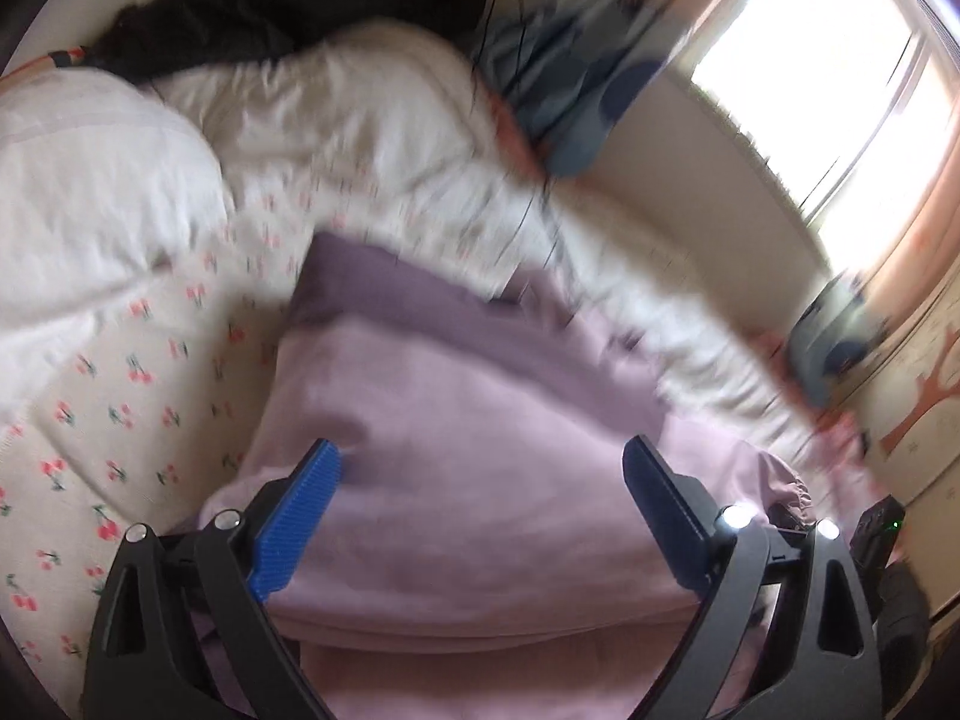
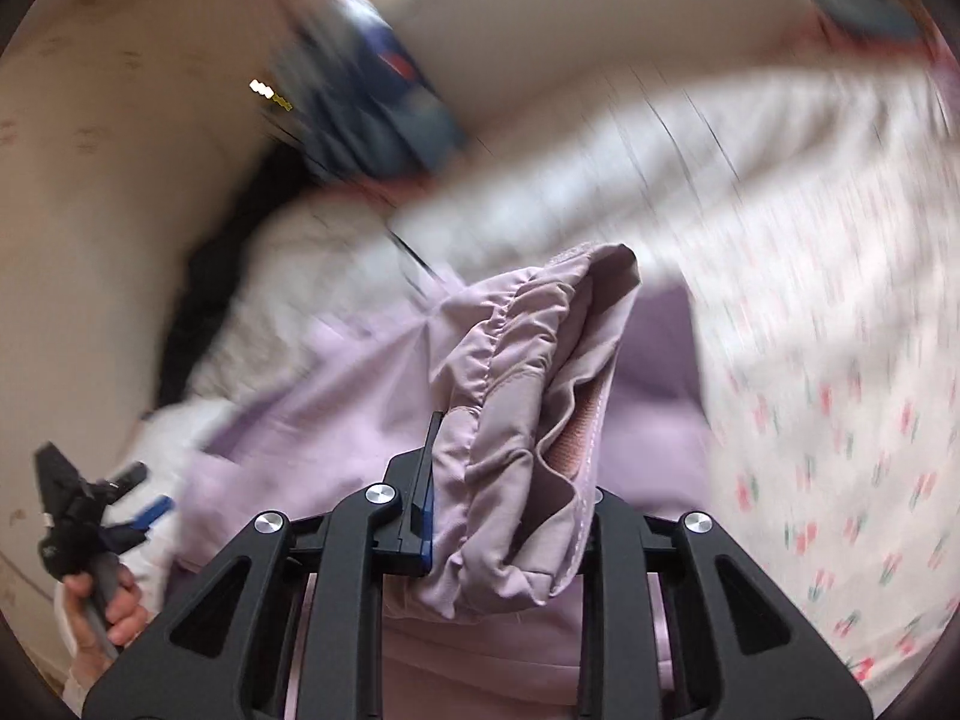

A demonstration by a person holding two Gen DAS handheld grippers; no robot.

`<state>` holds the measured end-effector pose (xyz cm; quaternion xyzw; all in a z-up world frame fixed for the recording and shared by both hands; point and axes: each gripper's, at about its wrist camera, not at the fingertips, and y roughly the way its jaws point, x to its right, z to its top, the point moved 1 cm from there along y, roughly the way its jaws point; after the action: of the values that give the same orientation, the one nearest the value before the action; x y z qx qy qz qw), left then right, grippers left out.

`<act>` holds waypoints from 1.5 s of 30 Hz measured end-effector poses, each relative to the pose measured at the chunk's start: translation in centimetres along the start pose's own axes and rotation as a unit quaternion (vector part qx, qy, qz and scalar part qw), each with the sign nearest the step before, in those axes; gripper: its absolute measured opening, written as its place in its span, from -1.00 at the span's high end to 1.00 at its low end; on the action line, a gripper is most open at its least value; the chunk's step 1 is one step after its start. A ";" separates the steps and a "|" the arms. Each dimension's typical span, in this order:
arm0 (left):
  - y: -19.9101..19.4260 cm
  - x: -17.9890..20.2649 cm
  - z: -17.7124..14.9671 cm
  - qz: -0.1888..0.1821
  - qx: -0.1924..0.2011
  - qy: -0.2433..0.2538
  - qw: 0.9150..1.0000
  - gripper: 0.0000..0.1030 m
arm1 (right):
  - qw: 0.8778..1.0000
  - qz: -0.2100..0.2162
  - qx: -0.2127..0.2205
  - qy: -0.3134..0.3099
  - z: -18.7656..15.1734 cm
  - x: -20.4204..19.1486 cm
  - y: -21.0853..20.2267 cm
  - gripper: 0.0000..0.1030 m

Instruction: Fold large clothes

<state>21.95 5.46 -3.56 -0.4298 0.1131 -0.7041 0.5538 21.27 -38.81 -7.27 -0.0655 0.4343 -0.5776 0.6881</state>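
Note:
A lilac garment (image 1: 456,420) lies folded on the bed. My left gripper (image 1: 480,462) hovers just above it, wide open and empty, with one blue-padded finger (image 1: 300,528) at the left. In the right wrist view my right gripper (image 2: 510,480) is shut on the garment's gathered elastic edge (image 2: 522,396) and holds that bunch raised above the rest of the lilac cloth (image 2: 336,384). My left gripper (image 2: 90,510) also shows at the lower left of that view, held in a hand.
The bed has a white sheet with a cherry print (image 1: 120,396). A white duvet (image 1: 360,120) and a black garment (image 1: 270,6) lie at the far side. Blue-grey cloth (image 1: 570,72) lies by the wall. A bright window (image 1: 840,90) is at the right.

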 end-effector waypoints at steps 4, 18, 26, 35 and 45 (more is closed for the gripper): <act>2.0 -0.2 -1.1 0.039 -0.022 0.026 0.999 -0.77 | 0.997 0.030 -0.026 0.059 -0.5 2.3 -0.3 0.42; 0.0 1.0 1.6 0.064 0.029 0.056 0.996 -0.86 | 0.973 -0.138 -0.026 -0.184 2.2 -8.3 0.9 -0.48; 2.2 -3.1 0.2 0.081 -0.005 0.005 0.997 -0.88 | 0.978 -0.118 -0.028 -0.167 1.2 -6.6 1.2 -0.48; 1.6 -3.4 -1.0 0.107 -0.032 0.029 0.993 -0.88 | 0.971 -0.145 -0.064 -0.182 -0.8 -4.7 0.0 -0.65; -10.4 -6.1 -8.2 0.081 -0.104 0.081 0.988 -0.88 | 0.977 -0.096 -0.150 -0.115 -9.8 1.5 -16.1 -0.68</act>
<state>8.97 11.92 -4.88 -0.4161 0.2641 -0.6738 0.5506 2.71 -41.23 -4.51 -0.2748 0.4259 -0.5579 0.6571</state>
